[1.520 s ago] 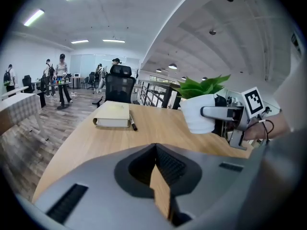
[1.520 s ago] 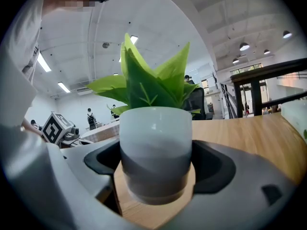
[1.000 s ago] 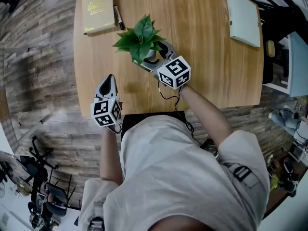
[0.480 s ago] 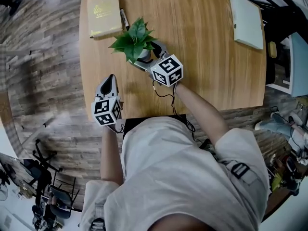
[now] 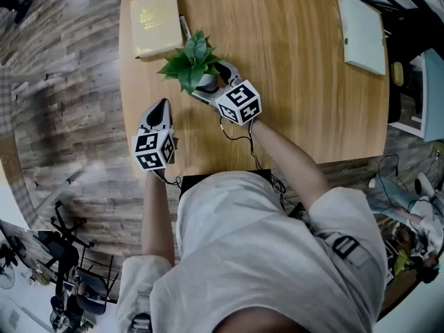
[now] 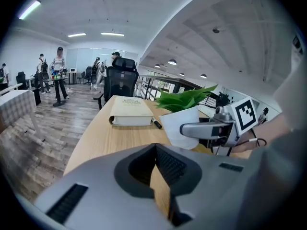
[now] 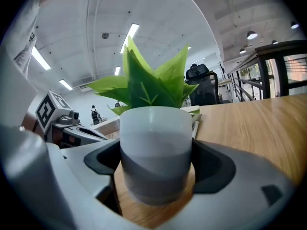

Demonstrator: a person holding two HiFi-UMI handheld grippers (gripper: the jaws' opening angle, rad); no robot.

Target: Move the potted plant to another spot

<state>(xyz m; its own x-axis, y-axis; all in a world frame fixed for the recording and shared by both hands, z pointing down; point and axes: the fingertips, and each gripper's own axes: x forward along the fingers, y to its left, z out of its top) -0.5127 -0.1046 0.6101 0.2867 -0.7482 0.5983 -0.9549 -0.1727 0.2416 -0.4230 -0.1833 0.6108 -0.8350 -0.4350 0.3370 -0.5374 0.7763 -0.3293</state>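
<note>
Head view: potted plant (image 5: 191,62) way over by the table's (image 5: 298,89) left edge, just short of the book (image 5: 155,23), clamped wide in the right gripper (image 5: 208,82). Much nearer than the left gripper (image 5: 160,109), squeezed closed on nothing.

Left gripper view: adds the side-on look, standing straight up.

Right gripper view: shows pads (image 7: 213,169) snug against both sides; no telling whether sitting on wood or lifted.

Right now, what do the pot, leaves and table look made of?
Pot: smooth white, soft sheen with a light streak; glazed ceramic or plastic, can't tell which.
Leaves: even bright green, stiff, faint gloss; probably plastic, unconfirmed.
Table: light wood grain, matte; wood or wood-look laminate.
</note>
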